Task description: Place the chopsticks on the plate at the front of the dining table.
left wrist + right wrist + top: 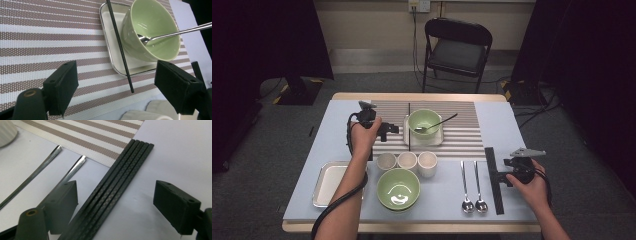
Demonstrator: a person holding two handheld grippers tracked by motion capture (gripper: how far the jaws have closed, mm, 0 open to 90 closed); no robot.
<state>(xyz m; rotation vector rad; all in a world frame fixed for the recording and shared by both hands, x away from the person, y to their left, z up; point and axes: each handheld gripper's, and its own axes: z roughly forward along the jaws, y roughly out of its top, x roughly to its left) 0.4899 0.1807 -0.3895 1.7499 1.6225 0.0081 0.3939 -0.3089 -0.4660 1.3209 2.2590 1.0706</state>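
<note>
Looks like a table being laid, with the bundle of flat black weave-patterned chopsticks (117, 185) next in line. Finds that bundle flat on the pale blue tabletop (507, 125), below and between the spread jaws of the right gripper (115, 195), nearer one jaw than the other; pinching nothing, pads clear of the sticks. Runs lengthwise away from the person, far end just beside a corner of the brown-and-white striped woven placemat (95, 135), so roughly across the closing line; probably calls for a short drop and a squeeze. Puts the right hand by far the nearer. Places the left gripper (115, 82) well apart, over the placemat, likewise spread and empty, aimed at a single thin black chopstick (120, 47) lying along the side of a white rectangular tray (106, 37) bearing a pale green ceramic bowl (152, 15) with a long steel spoon (175, 32) inside. Leaves two more steel spoons (464, 182) just beside the bundle, parallel to it. Elsewhere on the table: three small white cups (407, 161), a second green bowl (398, 188), an empty metal tray (324, 185). Beyond: grey carpet, black folding chair (457, 50).
</note>
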